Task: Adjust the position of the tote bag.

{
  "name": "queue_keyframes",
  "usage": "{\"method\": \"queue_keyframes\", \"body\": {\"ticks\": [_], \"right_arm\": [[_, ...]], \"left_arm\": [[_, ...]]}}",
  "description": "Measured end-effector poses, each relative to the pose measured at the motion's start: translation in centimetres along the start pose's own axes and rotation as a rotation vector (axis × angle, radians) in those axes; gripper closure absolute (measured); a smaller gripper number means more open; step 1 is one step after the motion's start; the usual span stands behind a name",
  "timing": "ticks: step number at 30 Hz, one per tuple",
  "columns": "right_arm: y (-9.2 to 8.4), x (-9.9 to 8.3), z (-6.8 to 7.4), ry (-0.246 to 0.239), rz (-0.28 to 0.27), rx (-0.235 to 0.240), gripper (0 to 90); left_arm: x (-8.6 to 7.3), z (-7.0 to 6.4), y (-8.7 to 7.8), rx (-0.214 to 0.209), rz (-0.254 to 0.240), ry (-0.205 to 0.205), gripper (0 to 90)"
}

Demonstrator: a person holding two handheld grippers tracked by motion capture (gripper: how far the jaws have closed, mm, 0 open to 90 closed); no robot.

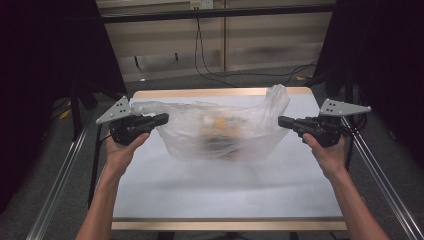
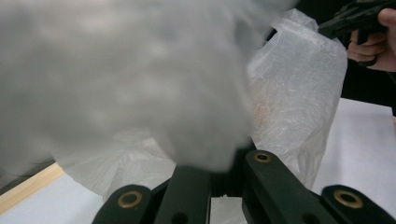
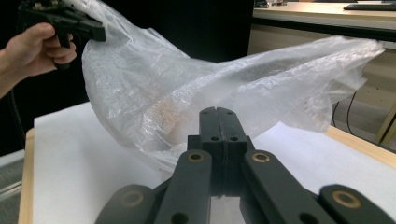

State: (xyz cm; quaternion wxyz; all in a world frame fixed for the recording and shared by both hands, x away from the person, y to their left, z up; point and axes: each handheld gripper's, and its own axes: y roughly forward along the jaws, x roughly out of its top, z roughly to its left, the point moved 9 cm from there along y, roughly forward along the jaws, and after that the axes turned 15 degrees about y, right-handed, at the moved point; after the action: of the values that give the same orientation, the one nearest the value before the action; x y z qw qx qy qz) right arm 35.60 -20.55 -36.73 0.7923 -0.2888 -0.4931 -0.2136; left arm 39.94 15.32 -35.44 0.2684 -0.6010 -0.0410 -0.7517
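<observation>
We have the clear plastic bag (image 1: 220, 131) over the middle of the bench (image 1: 225, 195), its belly sagging onto the white top, with something orange and dark inside, too blurred to name.

Left hand-held gripper (image 1: 161, 119) is clamped on the bag's left rim; in the left gripper view film (image 2: 121, 79) bunches right over the jaws. Right hand-held gripper (image 1: 283, 121) has its jaws pressed together with nothing between them in the right gripper view (image 3: 218, 116); the tip sits just beside the bag's right edge, below the raised flap (image 1: 278, 97).

Risks as we see them:
- One-sided hold. If we lift now, the bag likely tips right and the contents slide toward the open mouth.
- Thin film. A pull against the load could stretch or tear it at the left pinch.
- The right jaws need to open before they can take the flap; pushing in closed just shoves the film away.
- The flap is floppy and upright, easy to miss or catch only a sliver.

Around: bench otherwise bare near the bag, metal rails (image 1: 60, 175) along both sides, cables (image 1: 210, 70) on the floor behind. Nothing blocks the right approach; the trailing gripper cords are the one snag risk.
</observation>
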Motion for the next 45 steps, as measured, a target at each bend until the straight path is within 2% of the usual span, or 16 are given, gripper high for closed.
{"method": "queue_keyframes", "body": {"ticks": [1, 7, 11, 13, 16, 18, 22, 24, 25, 28, 30, 34, 38, 40, 42, 45], "right_arm": [[0.1, -0.1, -0.2, 0.004, 0.002, -0.002, 90.0], [0.5, 0.9, -0.4, 0.011, -0.025, 0.003, 84.8], [1.0, 1.2, -0.7, 0.018, -0.006, -0.021, 64.3], [1.2, 1.7, -1.1, 0.031, -0.007, -0.04, 52.7], [1.6, 2.6, -2.1, 0.047, -0.01, -0.081, 43.8], [2.0, 3.4, -2.7, 0.078, -0.017, -0.074, 39.2], [2.9, 4.5, -3.0, 0.086, -0.014, -0.072, 35.6], [3.4, 5.0, -2.8, 0.082, -0.002, -0.065, 39.3], [3.8, 5.1, -2.6, 0.083, 0.006, -0.062, 45.7], [4.6, 5.6, -2.0, 0.054, 0.014, -0.069, 77.9], [4.9, 6.0, -1.7, 0.049, -0.005, -0.057, 89.3], [4.4, 6.5, -1.0, 0.017, -0.049, -0.012, 90.0], [3.4, 4.7, -0.3, -0.022, -0.025, 0.029, 90.0], [2.9, 3.8, -0.3, -0.028, -0.01, 0.03, 90.0], [2.7, 3.3, -0.8, -0.026, -0.004, 0.013, 90.0], [2.9, 3.2, -2.0, -0.03, 0.007, -0.044, 90.0]], "left_arm": [[0.1, 0.0, 0.0, -0.002, 0.003, 0.011, 90.0], [0.5, -0.2, 0.1, -0.01, -0.013, 0.012, 90.0], [0.6, -0.2, -0.2, -0.013, -0.012, 0.021, 90.0], [0.7, -0.3, -0.2, -0.016, -0.021, 0.012, 90.0], [0.7, -0.3, -0.4, -0.019, -0.019, 0.019, 90.0], [0.7, -0.3, -0.4, -0.017, -0.018, 0.019, 90.0], [0.7, -0.2, -0.3, -0.017, -0.019, 0.019, 90.0], [0.7, -0.1, -0.1, -0.018, -0.019, 0.019, 90.0], [0.8, -0.1, -0.1, -0.019, -0.019, 0.018, 90.0], [1.1, 0.1, 0.0, -0.012, -0.026, 0.022, 90.0], [1.1, 0.3, 0.0, -0.008, -0.024, 0.019, 90.0], [-0.6, 0.3, 0.0, -0.029, 0.036, 0.013, 90.0], [-2.3, -0.3, -0.6, -0.065, 0.099, 0.024, 90.0], [-3.0, -0.1, -0.8, -0.051, 0.116, 0.019, 90.0], [-3.2, 0.2, -0.7, -0.047, 0.103, -0.005, 90.0], [-3.8, 0.7, 0.2, -0.047, 0.108, -0.016, 90.0]]}}
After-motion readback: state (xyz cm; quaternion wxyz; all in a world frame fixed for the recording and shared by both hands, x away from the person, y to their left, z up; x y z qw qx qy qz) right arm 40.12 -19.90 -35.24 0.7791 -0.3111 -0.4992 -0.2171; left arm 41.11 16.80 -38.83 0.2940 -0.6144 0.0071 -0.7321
